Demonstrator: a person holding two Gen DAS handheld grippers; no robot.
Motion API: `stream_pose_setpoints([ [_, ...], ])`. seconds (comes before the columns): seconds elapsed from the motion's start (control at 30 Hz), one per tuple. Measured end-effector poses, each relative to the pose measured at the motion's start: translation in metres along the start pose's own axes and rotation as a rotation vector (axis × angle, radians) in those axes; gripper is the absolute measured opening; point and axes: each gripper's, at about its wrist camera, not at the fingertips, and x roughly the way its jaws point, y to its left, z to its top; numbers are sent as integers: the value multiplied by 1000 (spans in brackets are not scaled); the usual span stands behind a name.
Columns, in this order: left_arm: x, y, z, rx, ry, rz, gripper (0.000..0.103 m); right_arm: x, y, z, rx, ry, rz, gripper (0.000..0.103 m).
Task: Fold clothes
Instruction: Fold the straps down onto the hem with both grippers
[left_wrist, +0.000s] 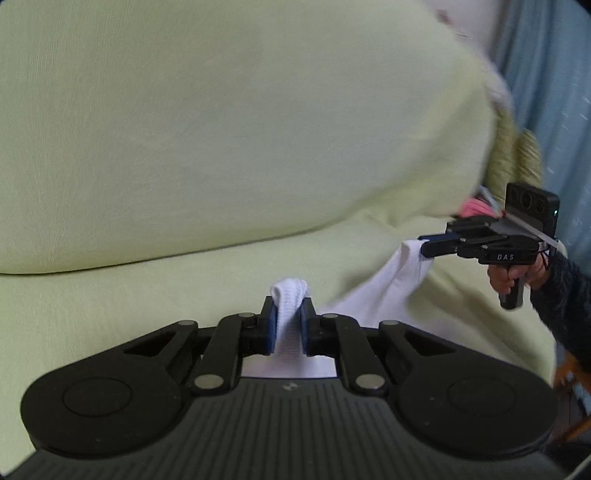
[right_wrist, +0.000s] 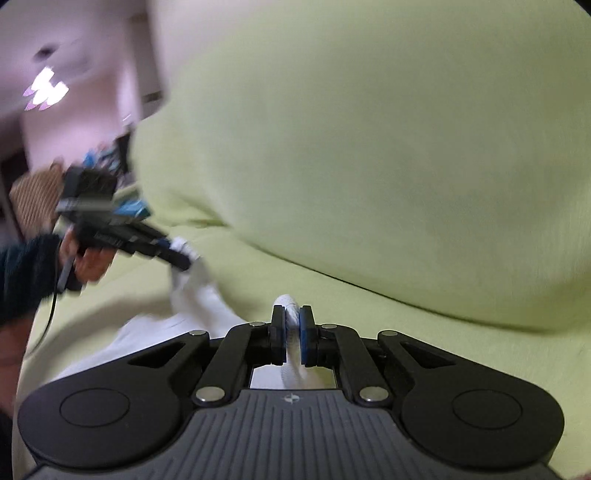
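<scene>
Your left gripper (left_wrist: 288, 321) is clamped on a bunched, ribbed edge of the white garment (left_wrist: 373, 295), the cloth pinched between the blue pads (left_wrist: 271, 325) and bulging out above the fingertips. Your right gripper (right_wrist: 291, 332) is likewise closed tight on a rolled white hem of the same garment, which drops away below the jaws. From the left wrist view, your right hand (left_wrist: 508, 280) grips its handle at the far right, fingers nipping a corner of the cloth. The garment hangs slack between both grippers, over the pale green sofa seat (left_wrist: 147, 295), just in front of the back cushion (left_wrist: 221, 129)
</scene>
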Motion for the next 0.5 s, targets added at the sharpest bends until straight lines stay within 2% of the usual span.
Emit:
stream_pose_setpoints([
  [0.13,-47,-66,-54,83,-1,-1,10,-41,98,-30,-214,65,-30,7],
  [0.27,-67,-111,-119,125,97,35,13,-57,173,-87,-340,178,-66,8],
  [0.37,-81,-140,-155,197,155,105,17,-57,214,-131,-461,264,-164,14],
  [0.43,-93,-158,-170,238,162,146,18,-58,230,-146,-524,287,-233,15],
  [0.47,-99,-167,-174,263,155,167,20,-60,237,-151,-547,292,-266,20],
  [0.5,-102,-178,-178,304,147,198,22,-61,244,-156,-570,295,-298,33],
])
